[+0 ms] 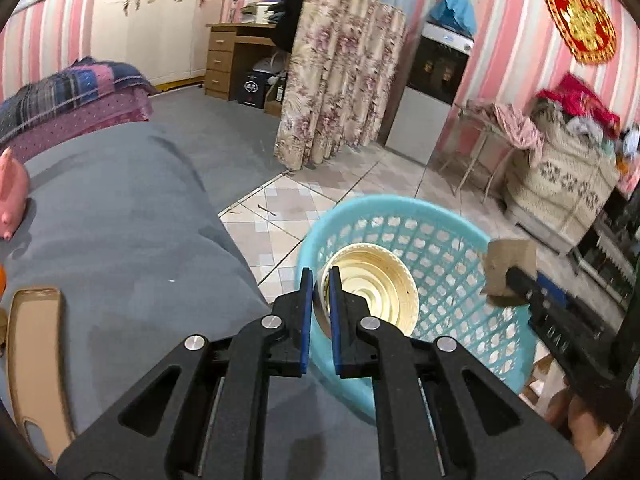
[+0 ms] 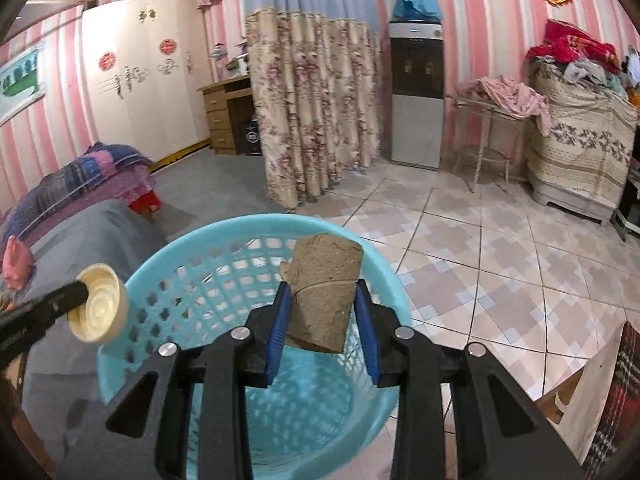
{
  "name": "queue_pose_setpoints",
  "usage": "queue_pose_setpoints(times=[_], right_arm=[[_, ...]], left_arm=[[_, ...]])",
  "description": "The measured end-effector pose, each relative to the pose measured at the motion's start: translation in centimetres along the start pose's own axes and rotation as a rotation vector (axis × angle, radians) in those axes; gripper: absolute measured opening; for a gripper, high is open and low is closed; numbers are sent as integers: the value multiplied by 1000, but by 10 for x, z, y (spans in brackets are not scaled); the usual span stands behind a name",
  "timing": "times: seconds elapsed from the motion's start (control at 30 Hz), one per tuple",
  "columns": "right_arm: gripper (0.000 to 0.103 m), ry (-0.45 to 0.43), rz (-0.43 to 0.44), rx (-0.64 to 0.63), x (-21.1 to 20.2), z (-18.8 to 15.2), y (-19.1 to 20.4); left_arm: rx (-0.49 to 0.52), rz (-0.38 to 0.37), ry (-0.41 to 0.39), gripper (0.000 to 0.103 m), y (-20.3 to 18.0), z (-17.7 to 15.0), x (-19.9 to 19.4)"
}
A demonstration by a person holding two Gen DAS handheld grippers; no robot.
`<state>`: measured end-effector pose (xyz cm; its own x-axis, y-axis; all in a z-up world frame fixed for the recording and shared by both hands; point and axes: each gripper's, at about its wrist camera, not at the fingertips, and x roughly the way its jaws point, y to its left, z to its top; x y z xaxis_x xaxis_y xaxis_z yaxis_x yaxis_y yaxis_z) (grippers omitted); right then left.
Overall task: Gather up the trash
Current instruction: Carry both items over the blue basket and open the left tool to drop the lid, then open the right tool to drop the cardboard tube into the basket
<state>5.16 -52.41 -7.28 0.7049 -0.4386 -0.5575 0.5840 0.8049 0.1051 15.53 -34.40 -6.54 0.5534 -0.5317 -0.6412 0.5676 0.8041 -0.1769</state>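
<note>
A light blue lattice basket stands on the floor beside a grey-covered bed. My left gripper is shut on the rim of a cream paper bowl, held over the basket's near left side. The same bowl shows at the left in the right wrist view. My right gripper is shut on a brown cardboard tube, which hangs above the basket's opening. That tube appears at the basket's right rim in the left wrist view.
The grey bed lies left of the basket, with a pink pig toy and a tan tray on it. A floral curtain, a water dispenser and a draped chest stand beyond the tiled floor.
</note>
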Motion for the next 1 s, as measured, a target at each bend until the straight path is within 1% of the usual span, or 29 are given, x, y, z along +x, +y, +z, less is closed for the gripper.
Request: queue_pose_setpoints(times=[0.13, 0.23, 0.3, 0.33, 0.37, 0.43, 0.53, 0.6, 0.63, 0.67, 0.83, 0.93, 1.0], right_arm=[[33, -30, -13, 49, 1, 5, -11], [33, -46, -16, 57, 0, 6, -14], [33, -47, -20, 62, 1, 5, -16], [33, -47, -18, 71, 1, 4, -17], [33, -46, -16, 76, 2, 4, -18], [33, -43, -18, 73, 4, 2, -17], [33, -46, -21, 57, 5, 0, -12], [33, -47, -18, 51, 5, 0, -9], [33, -48, -14, 44, 6, 1, -5], [33, -49, -10, 36, 7, 2, -3], [33, -40, 7, -24, 14, -2, 19], [33, -33, 10, -42, 17, -5, 29], [36, -27, 7, -55, 21, -7, 34]], left_arm=[[-8, -21, 28, 7, -6, -2, 15], [18, -16, 36, 7, -10, -5, 18], [30, -3, 32, 11, -9, -5, 16], [34, 6, 30, 25, -9, -4, 15], [33, 16, 25, 45, -7, -4, 13], [12, 57, -2, 61, 0, -3, 7], [-3, 81, 2, 62, 15, 1, -1], [-19, 120, -15, 70, 27, 4, -9], [-32, 140, -27, 77, 35, 6, -15], [-41, 151, -34, 81, 40, 6, -19], [-63, 200, -76, 88, 63, 12, -42], [-56, 213, -96, 91, 69, 13, -52], [-53, 217, -104, 92, 73, 13, -57]])
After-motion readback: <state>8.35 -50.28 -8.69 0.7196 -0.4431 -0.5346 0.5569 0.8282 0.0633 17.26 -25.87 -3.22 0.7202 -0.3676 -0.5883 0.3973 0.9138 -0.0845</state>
